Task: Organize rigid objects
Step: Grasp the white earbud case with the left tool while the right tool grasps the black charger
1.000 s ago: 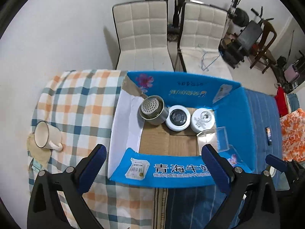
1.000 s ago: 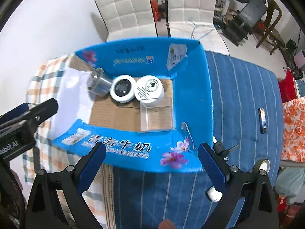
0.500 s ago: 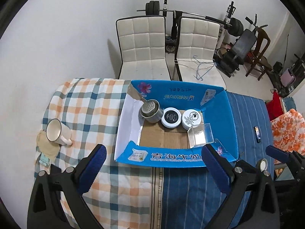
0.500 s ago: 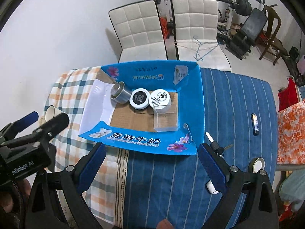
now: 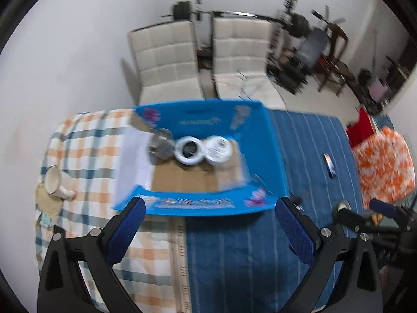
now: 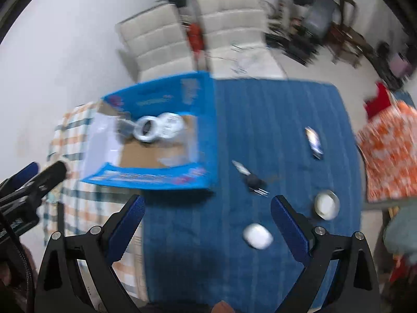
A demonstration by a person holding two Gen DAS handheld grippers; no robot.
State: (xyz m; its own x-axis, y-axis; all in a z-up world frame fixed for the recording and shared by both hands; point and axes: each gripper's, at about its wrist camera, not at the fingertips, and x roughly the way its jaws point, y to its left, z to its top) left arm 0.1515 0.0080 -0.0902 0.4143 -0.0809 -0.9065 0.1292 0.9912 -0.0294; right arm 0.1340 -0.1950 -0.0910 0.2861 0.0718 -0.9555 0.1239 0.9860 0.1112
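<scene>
So the open blue cardboard box (image 5: 271,156) with the brown floor already has a few things in it: a shiny metal cylinder with a perforated top (image 5: 161,144) on its side at the left, a round white jar with a black middle (image 5: 189,150) touching it, a second round white tub with a printed label (image 5: 218,150) right next to that, and what looks like a clear plastic case in the right front corner, though it's too blurred to be sure; I'd call that maybe half done; what's left is scattered on the blue striped cloth (image 6: 273,120) to the right of the box: a black key bunch with a white tag (image 6: 251,178), a small white rounded case (image 6: 257,235), a roll of tape with a white centre (image 6: 326,204), and a slim dark rectangular gadget (image 6: 314,143) further back; there's also a cream mug (image 5: 56,182) lying on the checked orange-and-blue cloth (image 5: 86,140) on the left; the left gripper (image 5: 209,225) is spread wide with nothing in it, hovering in front of the box; the right gripper (image 6: 207,220) is just as wide and empty, hanging over the striped cloth with the white case closest to its right finger; my guess is that case or the keys go in next.
</scene>
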